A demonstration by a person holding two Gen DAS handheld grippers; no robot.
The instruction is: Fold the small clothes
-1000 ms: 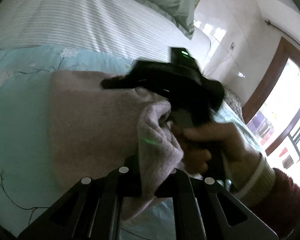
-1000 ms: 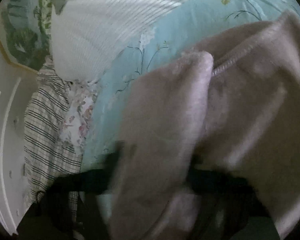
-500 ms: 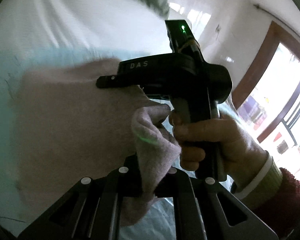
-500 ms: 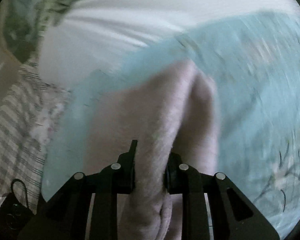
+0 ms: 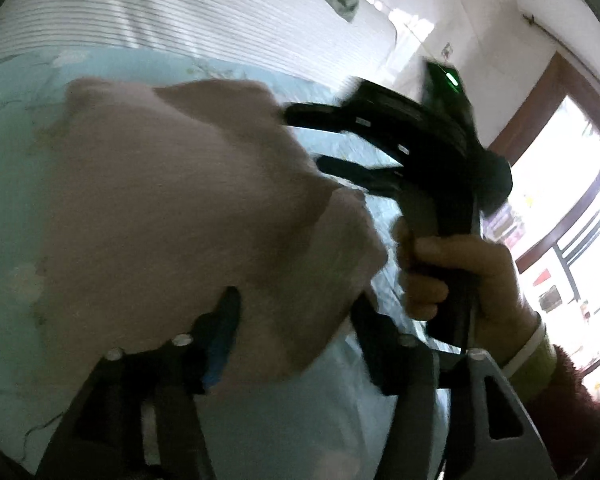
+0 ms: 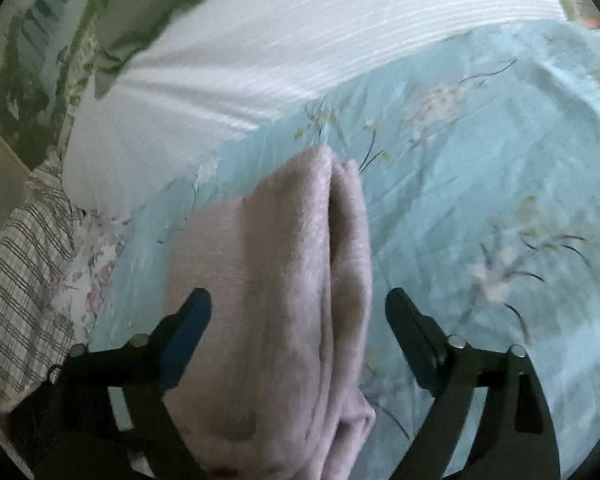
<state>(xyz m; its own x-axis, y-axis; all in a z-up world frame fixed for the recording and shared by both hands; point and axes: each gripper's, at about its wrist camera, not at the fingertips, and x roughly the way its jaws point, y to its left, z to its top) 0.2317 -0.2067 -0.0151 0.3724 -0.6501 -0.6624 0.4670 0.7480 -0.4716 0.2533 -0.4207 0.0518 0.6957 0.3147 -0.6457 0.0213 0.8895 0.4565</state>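
Both tongs are opening: left tongs (image 5: 296,320) and right tongs (image 6: 298,320) are straddling the pink garment (image 6: 284,280) without gripping it. It's lying folded over on the bed (image 6: 480,160); probably another fold remaining.

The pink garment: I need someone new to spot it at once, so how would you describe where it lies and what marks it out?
Start at the bed, where a pale blue floral sheet meets a white striped cover. On the blue sheet lies the pink garment, folded over on itself, between the fingers of the opening right gripper. It is the only plain, fuzzy, dusty-pink thing there; everything around it is patterned or striped.
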